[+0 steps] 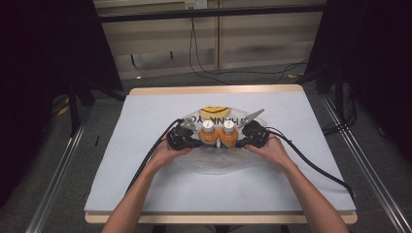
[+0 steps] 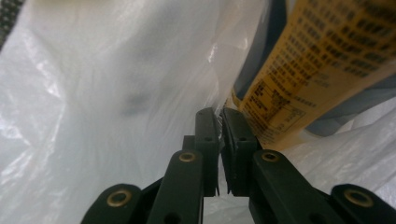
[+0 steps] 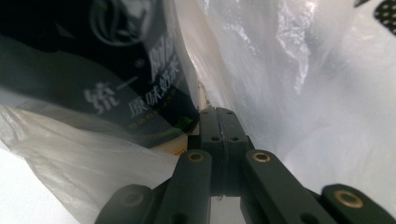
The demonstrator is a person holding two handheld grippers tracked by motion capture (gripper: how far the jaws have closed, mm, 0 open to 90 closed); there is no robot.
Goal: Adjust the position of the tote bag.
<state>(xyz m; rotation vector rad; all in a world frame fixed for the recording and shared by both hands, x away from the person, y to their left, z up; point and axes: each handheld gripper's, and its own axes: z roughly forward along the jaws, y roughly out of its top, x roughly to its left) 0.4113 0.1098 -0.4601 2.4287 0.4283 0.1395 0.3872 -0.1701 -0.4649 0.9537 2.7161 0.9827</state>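
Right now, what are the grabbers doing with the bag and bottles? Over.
Left hand-held gripper and right hand-held gripper both shut on plastic bag. Two orange bottles upright inside. Nothing in the way.

Plastic bag (image 1: 221, 160): translucent, its outline on the table hard to trace; print under the bottles partly covered, reading "THANK Y" beside a half-hidden yellow face.
Left bottle (image 1: 207, 134) and right bottle (image 1: 228, 134), standing in the bag: label text too small to read from above.
Left bottle label (image 2: 317, 65), left gripper view: cut off at top and right edges, print blurred.
Right bottle label (image 3: 135, 84), right gripper view: dark, cut off at the top, partly veiled by bag film.
Bag film pinched between either gripper's jaws: cannot tell.
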